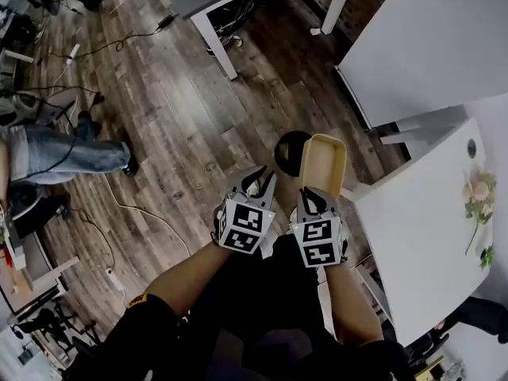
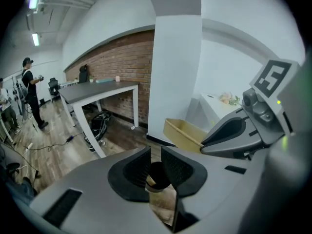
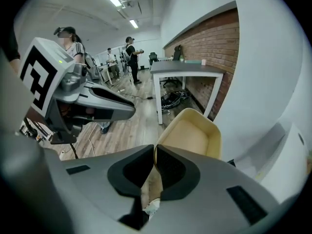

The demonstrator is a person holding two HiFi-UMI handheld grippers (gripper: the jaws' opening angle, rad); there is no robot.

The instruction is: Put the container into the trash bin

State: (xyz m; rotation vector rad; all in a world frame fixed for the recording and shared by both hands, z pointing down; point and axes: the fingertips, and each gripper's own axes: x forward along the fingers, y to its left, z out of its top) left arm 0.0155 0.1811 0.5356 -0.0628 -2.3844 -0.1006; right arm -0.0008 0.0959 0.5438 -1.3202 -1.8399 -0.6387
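Observation:
A beige open container [image 1: 324,161] hangs over the wooden floor, with my right gripper [image 1: 316,194] shut on its near rim. In the right gripper view the thin rim [image 3: 157,147] is pinched between the pads and the tray [image 3: 195,130] stretches away from them. A round black trash bin [image 1: 290,148] stands on the floor just left of the container and partly behind it. My left gripper [image 1: 258,182] hovers close beside the right one, open, with nothing between its fingers. Through its gap the bin's dark mouth [image 2: 157,173] shows below. The left gripper view also catches the container [image 2: 183,130] and the right gripper [image 2: 207,144].
A white table [image 1: 413,236] with flowers [image 1: 479,193] stands at the right, close to the bin. Another white table [image 1: 429,38] lies beyond it, and a grey table leg [image 1: 216,44] at top centre. Cables [image 1: 135,209] cross the floor. A seated person's legs [image 1: 67,153] are at the left.

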